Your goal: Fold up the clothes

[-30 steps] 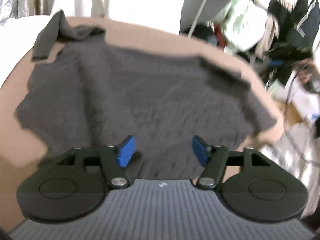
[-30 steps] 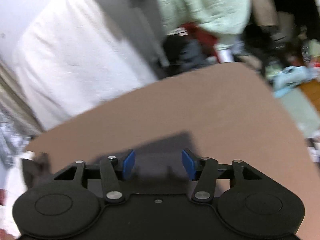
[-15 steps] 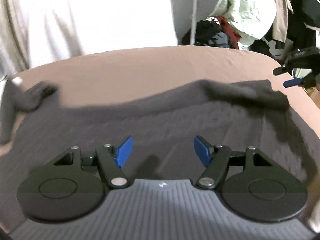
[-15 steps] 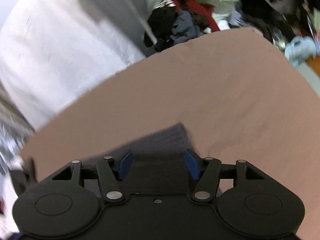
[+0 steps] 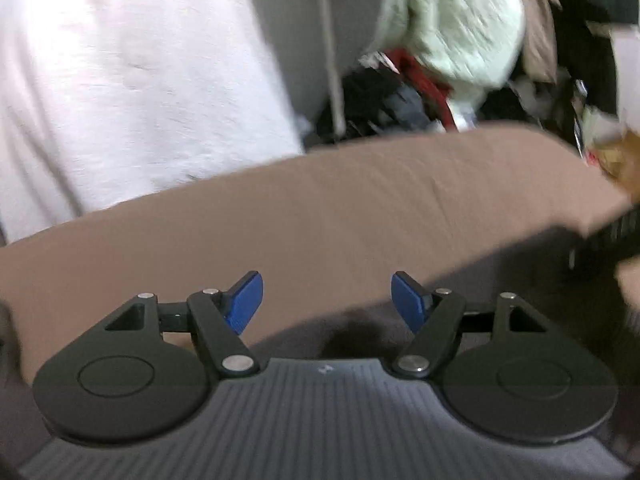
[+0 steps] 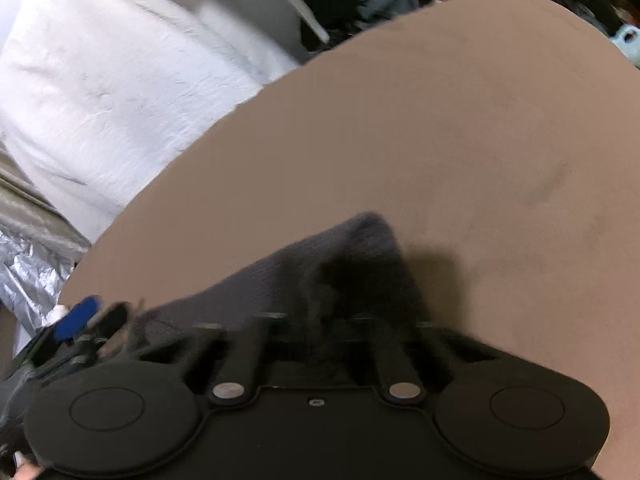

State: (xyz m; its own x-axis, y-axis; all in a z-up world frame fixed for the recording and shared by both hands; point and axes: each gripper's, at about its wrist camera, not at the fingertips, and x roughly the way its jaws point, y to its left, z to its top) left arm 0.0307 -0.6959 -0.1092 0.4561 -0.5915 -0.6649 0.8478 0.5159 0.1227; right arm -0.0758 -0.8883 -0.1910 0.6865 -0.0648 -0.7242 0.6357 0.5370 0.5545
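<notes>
Right wrist view: dark grey garment (image 6: 340, 264) on tan pad (image 6: 460, 140), right gripper (image 6: 316, 320) clenched on its corner.
Knit-looking, charcoal, matte; corner bunched up into a peak w/ rounded tip, dark shadow beside it on pad; rest runs down-left under gripper body. Right jaws drawn together, tips buried in cloth, pads not visible. In left wrist view: same garment (image 5: 500, 280) lies flat over lower right of pad (image 5: 320, 208), edge slanting up to right, blurred; more of it under the gripper body. Left gripper (image 5: 326, 300) released & widening, blue pads (image 5: 244, 300) well apart, nothing pinched; only pad & garment edge seen past them. Left gripper's blue pad (image 6: 76, 316) also seen at left edge of right view, blurred. Behind: white sheet (image 5: 120, 80), clothes heap (image 5: 452, 32).
</notes>
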